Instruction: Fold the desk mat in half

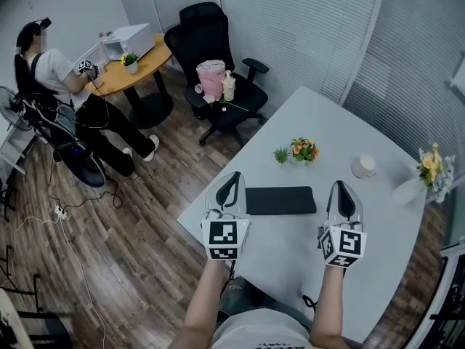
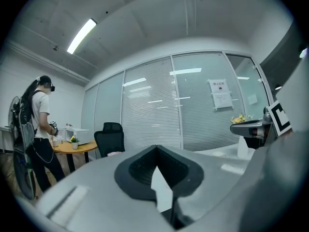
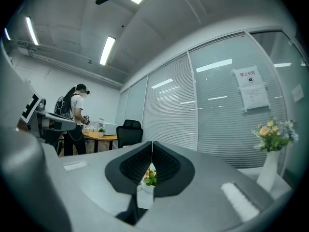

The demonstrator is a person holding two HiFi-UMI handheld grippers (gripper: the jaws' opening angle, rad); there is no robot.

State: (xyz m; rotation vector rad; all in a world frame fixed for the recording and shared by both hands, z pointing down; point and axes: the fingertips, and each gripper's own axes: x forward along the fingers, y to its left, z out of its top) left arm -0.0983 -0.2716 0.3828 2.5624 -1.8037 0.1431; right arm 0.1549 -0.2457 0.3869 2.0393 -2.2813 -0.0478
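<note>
Dark desk mat (image 1: 280, 201) lies flat on the white table (image 1: 290, 257), between two closed grippers.

The mat is a slim, matte rectangle, near a small potted plant (image 1: 282, 155) and orange flowers (image 1: 304, 149). The left gripper (image 1: 232, 180) and the right gripper (image 1: 342, 189) flank its short ends. Each pair of ribbed black pads meets at the tips with nothing clamped. Whether the mat is one layer or doubled cannot be made out, and it lies outside both gripper views.
</note>
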